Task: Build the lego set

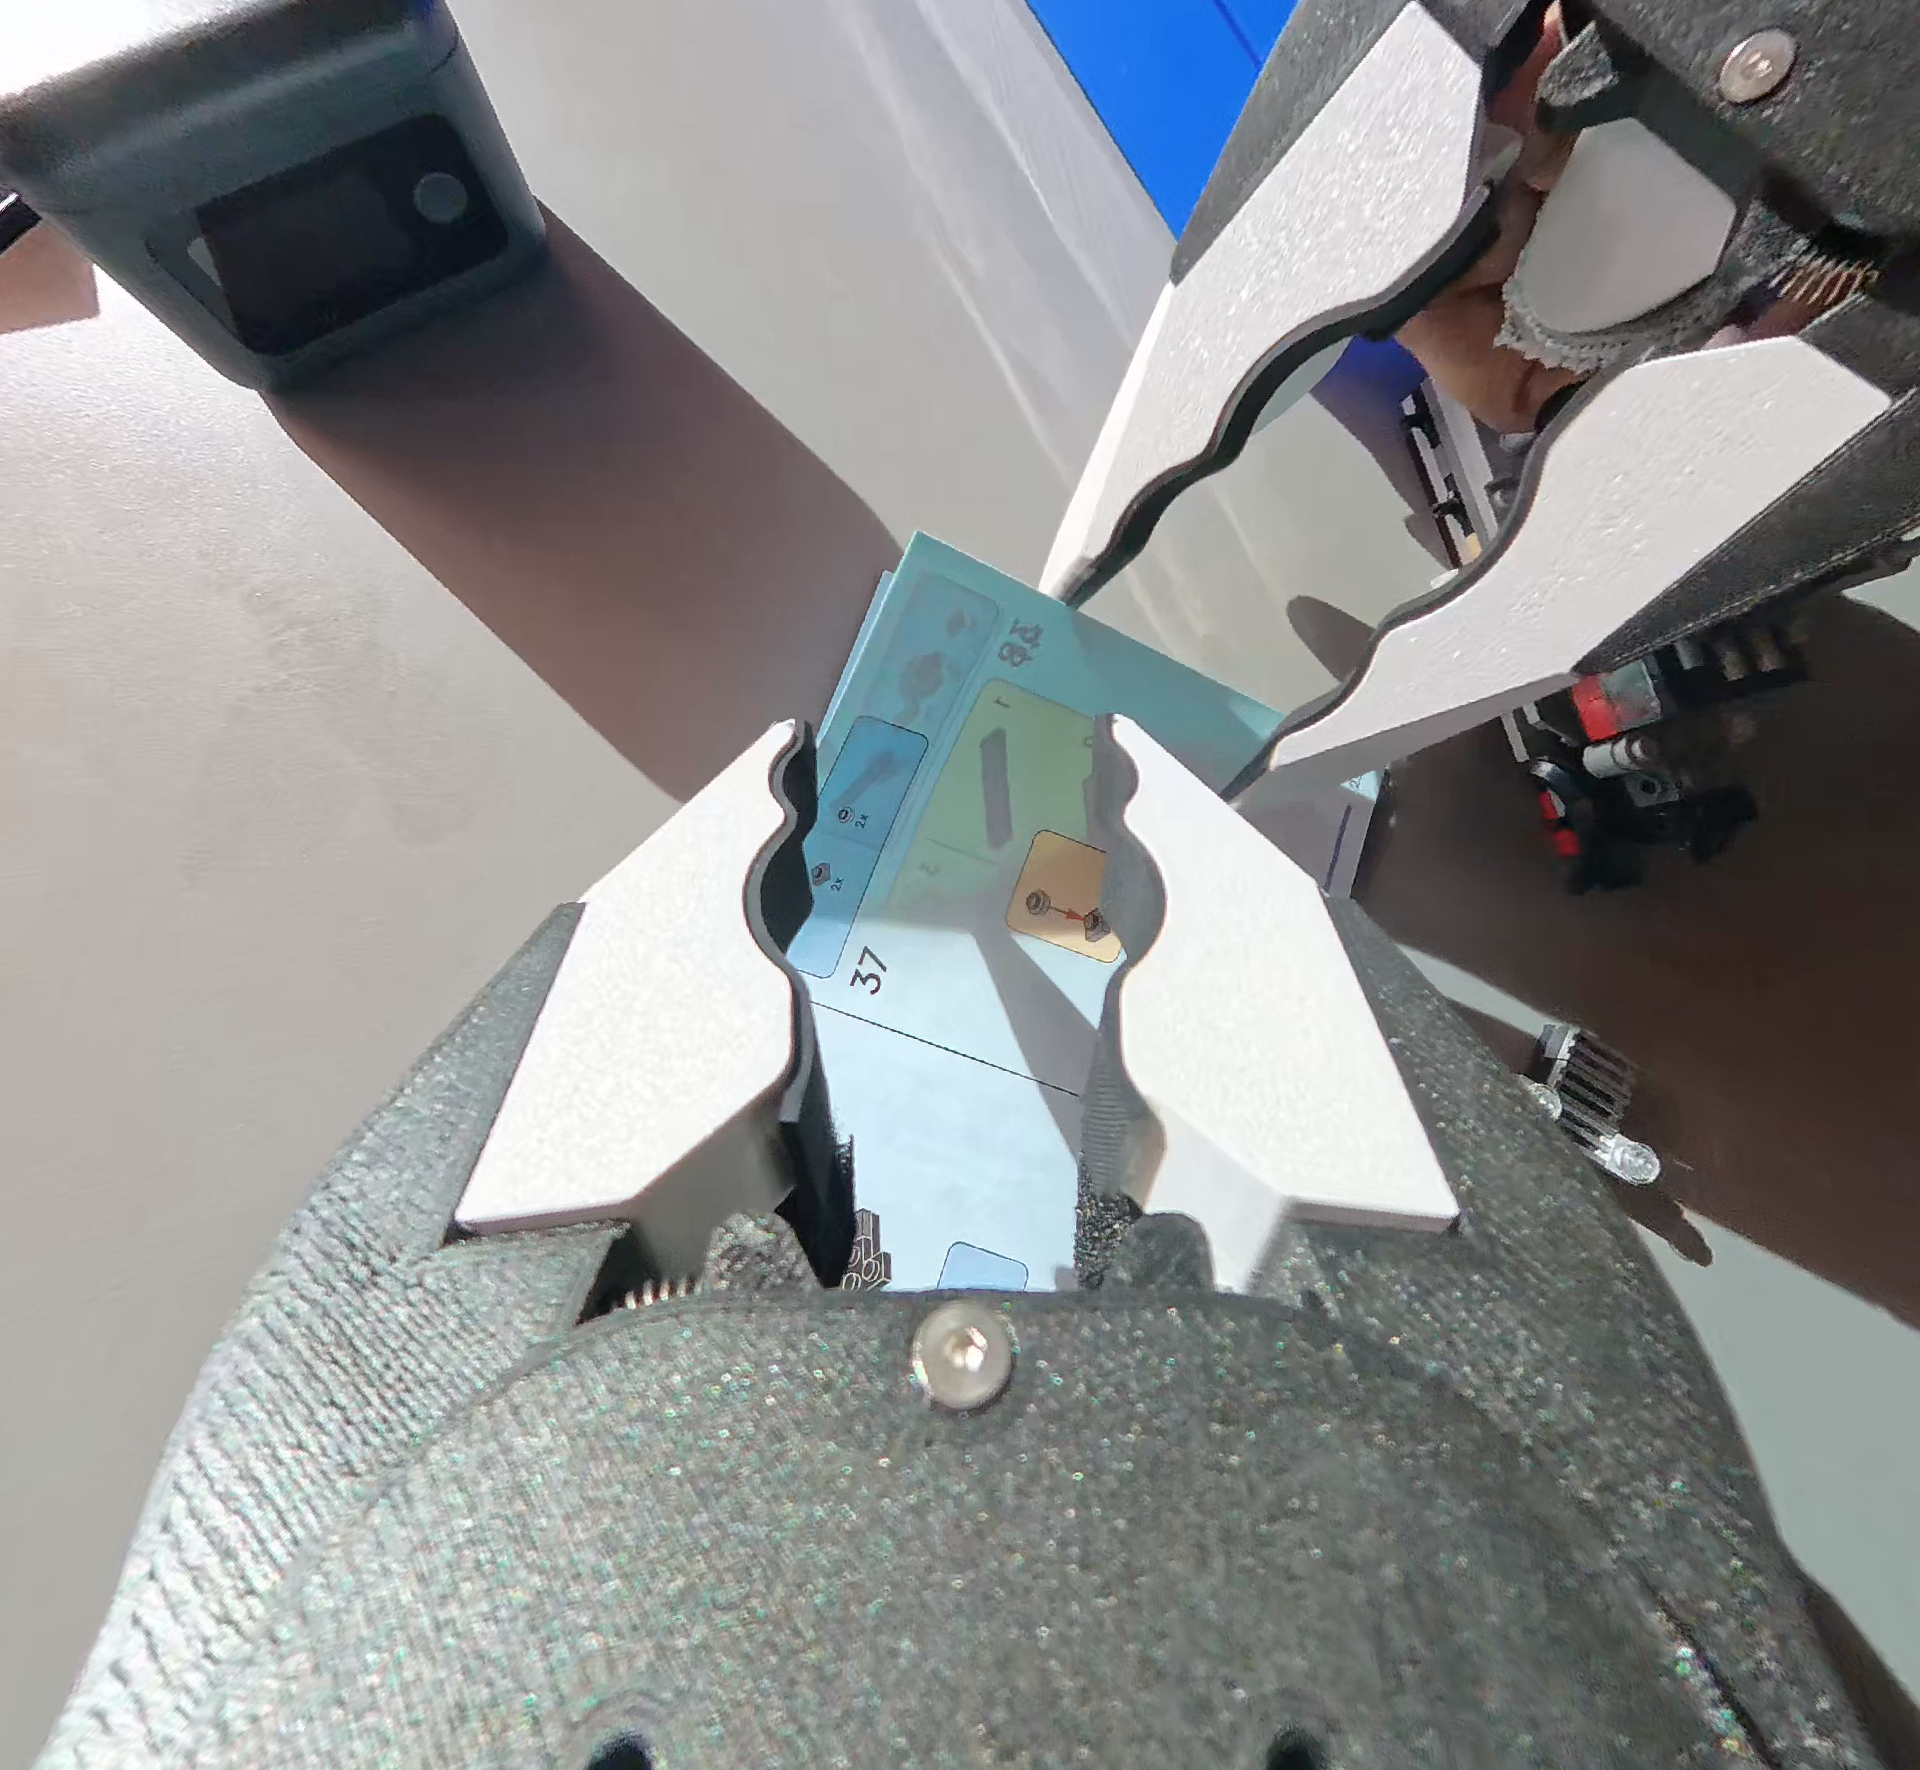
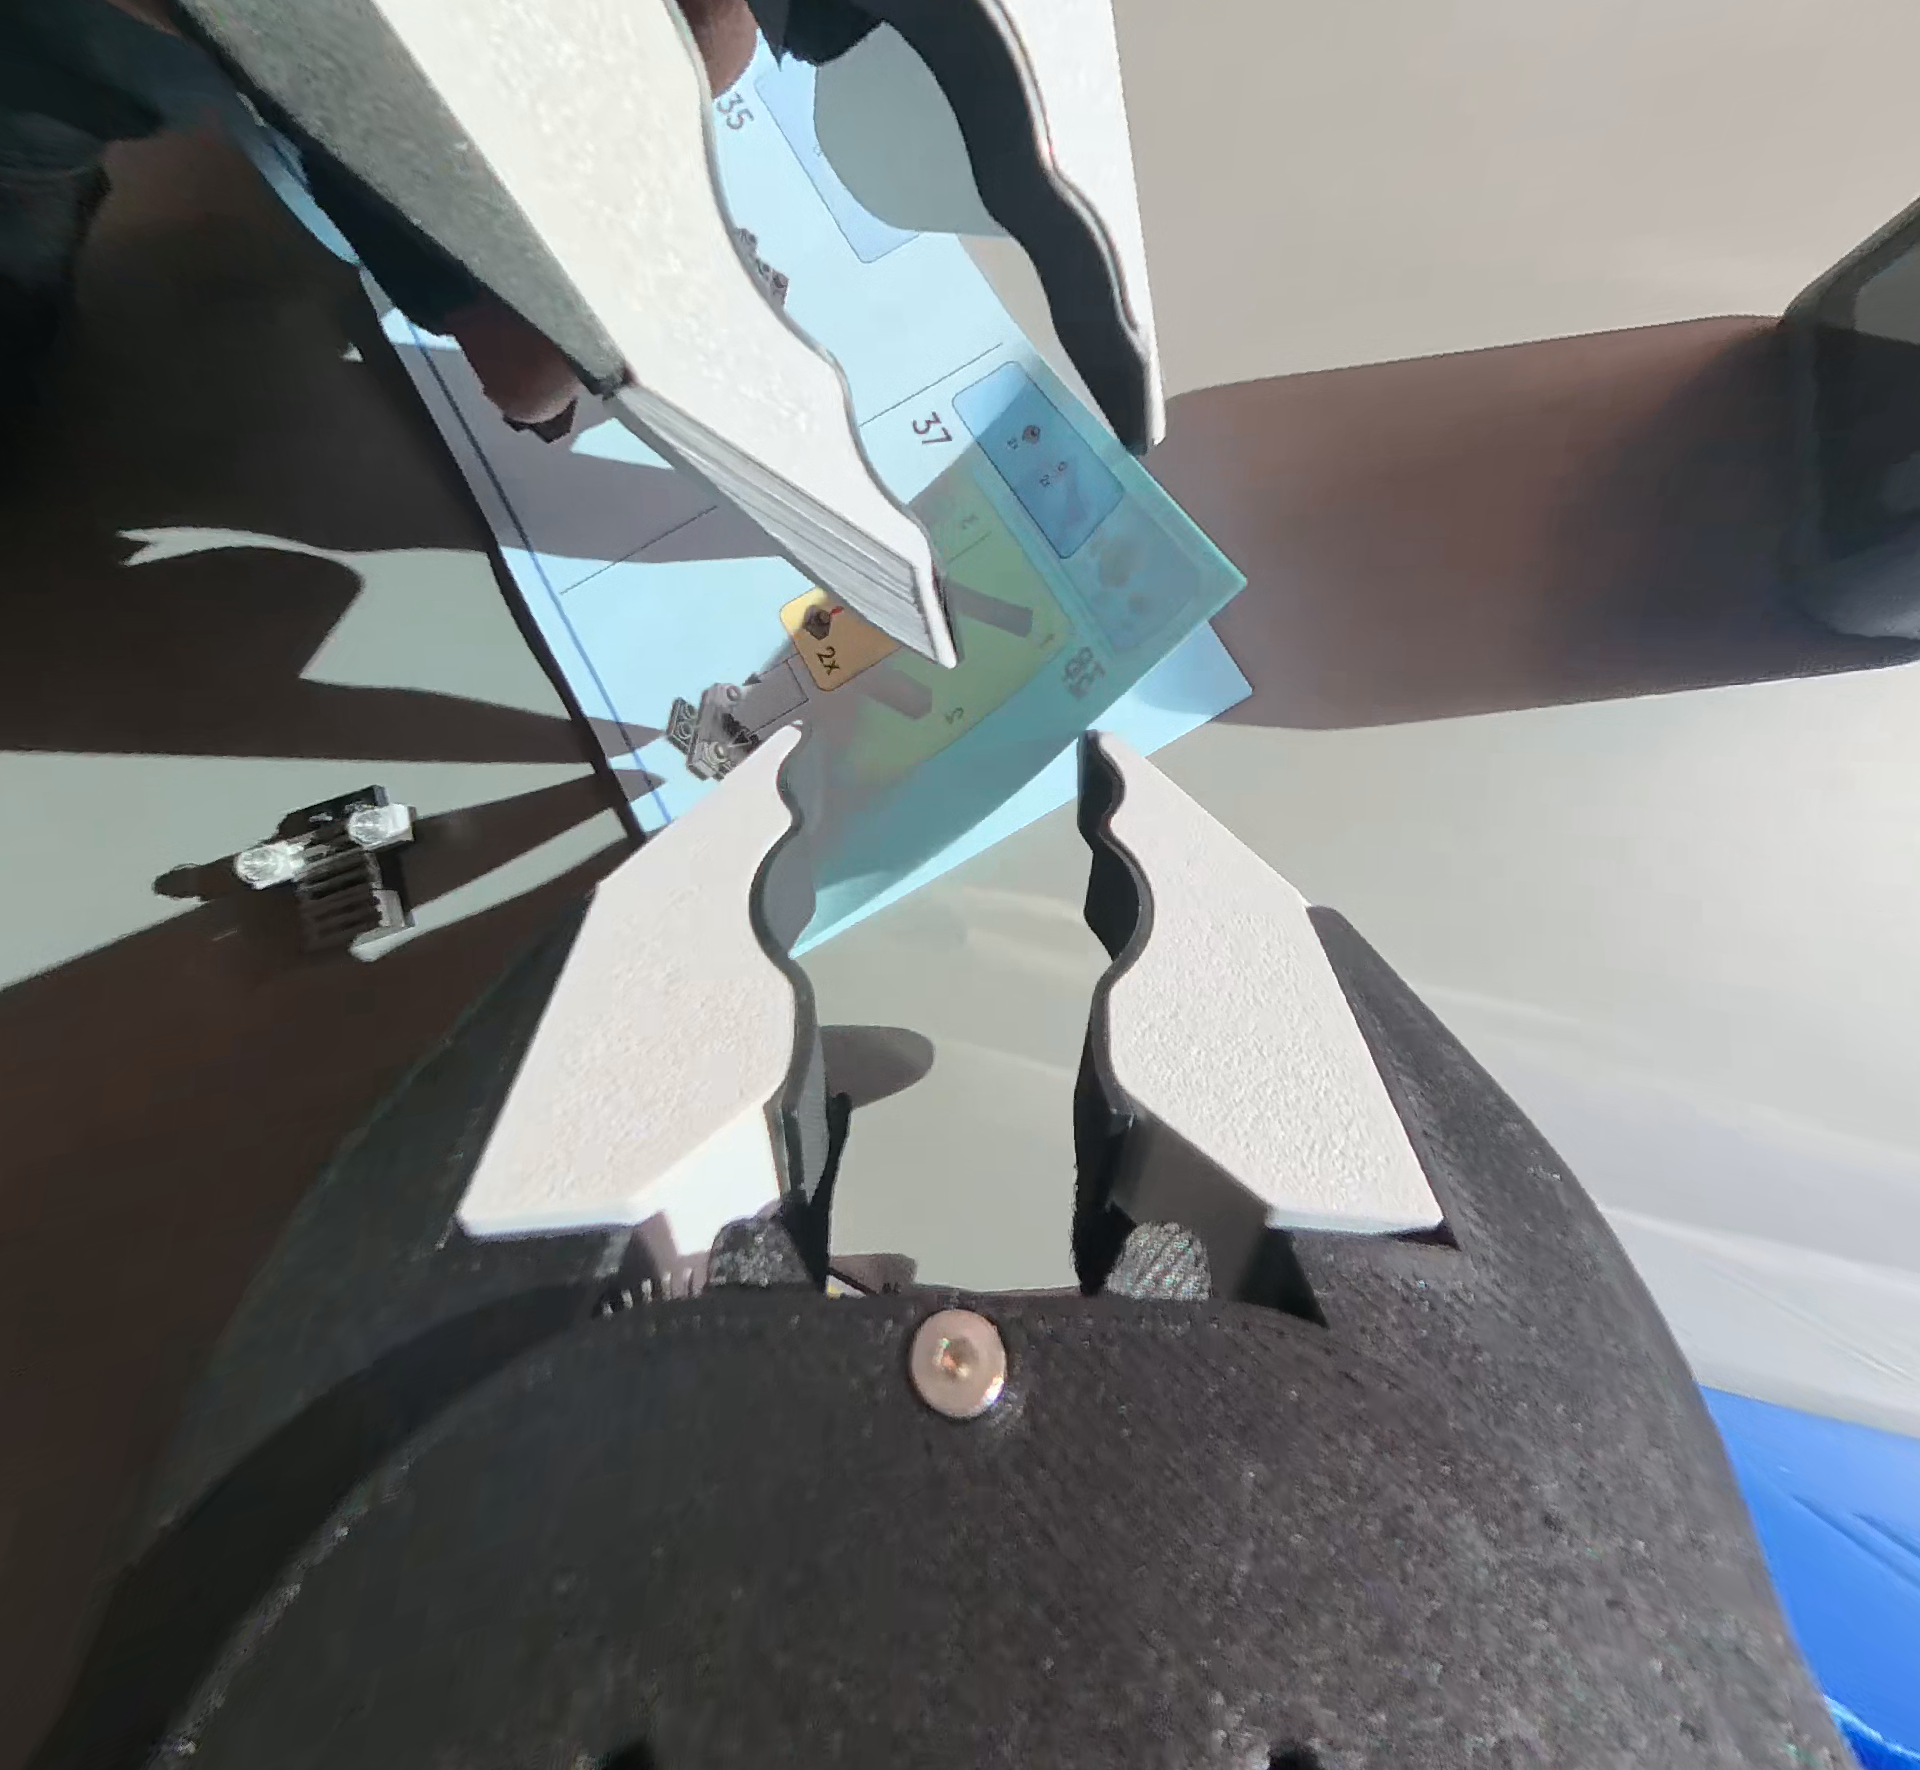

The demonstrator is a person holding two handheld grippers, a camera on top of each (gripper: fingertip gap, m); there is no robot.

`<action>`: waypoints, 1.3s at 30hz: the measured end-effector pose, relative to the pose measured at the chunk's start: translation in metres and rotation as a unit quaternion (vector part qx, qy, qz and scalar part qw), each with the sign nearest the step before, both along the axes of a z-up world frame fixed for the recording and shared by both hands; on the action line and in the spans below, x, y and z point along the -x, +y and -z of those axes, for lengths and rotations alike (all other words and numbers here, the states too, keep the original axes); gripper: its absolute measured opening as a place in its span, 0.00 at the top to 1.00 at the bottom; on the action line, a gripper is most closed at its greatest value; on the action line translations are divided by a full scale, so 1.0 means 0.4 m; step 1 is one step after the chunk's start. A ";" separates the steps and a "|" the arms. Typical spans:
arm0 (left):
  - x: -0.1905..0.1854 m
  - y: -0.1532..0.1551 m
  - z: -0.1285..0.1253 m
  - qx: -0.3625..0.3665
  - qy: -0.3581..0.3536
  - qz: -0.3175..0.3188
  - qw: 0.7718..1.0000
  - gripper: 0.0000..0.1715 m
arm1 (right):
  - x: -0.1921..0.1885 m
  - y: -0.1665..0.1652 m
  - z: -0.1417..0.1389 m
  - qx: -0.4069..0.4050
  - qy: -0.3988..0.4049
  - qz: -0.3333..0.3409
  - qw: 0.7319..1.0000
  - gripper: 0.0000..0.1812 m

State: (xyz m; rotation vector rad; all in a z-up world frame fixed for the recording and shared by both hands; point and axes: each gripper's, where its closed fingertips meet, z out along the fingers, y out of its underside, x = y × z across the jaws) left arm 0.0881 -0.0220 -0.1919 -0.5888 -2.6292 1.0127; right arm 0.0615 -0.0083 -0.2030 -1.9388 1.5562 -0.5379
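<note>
The light-blue instruction booklet (image 1: pixel 935 1024) lies open on the grey table, and its top page corner (image 2: pixel 1143 598) stands a little above the page below. My left gripper (image 1: pixel 956 744) is open and hovers right over the booklet, with the page showing through the gap between its fingers. My right gripper (image 2: pixel 940 738) is open and empty at the booklet's edge, facing the left one. Each shows in the other's view: the right (image 1: pixel 1153 686), the left (image 2: pixel 1039 546). A small black grille piece with clear studs (image 2: pixel 332 868) lies beside the booklet. A black and red lego assembly (image 1: pixel 1631 775) sits behind the right gripper.
A black box-shaped device (image 1: pixel 291 162) stands on the table beyond the booklet and casts a long shadow. It also shows in the right wrist view (image 2: pixel 1860 432). A blue cloth (image 1: pixel 1143 6) lies past the table edge. The grille piece also shows at the right (image 1: pixel 1590 1097).
</note>
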 end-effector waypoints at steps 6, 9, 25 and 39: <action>-0.007 -0.009 -0.007 0.008 0.004 -0.015 1.000 0.68 | 0.002 0.012 0.000 -0.011 0.002 -0.011 1.000 0.72; -0.005 -0.022 -0.016 0.012 0.019 -0.032 0.999 0.66 | 0.002 0.016 -0.002 -0.015 0.001 -0.014 1.000 0.72; -0.029 -0.059 0.001 -0.003 0.068 -0.107 0.992 0.66 | 0.002 0.021 -0.003 -0.018 -0.001 -0.018 1.000 0.72; -0.037 -0.054 0.005 -0.009 0.079 -0.111 0.991 0.66 | 0.007 0.020 0.004 -0.019 0.009 -0.017 1.000 0.72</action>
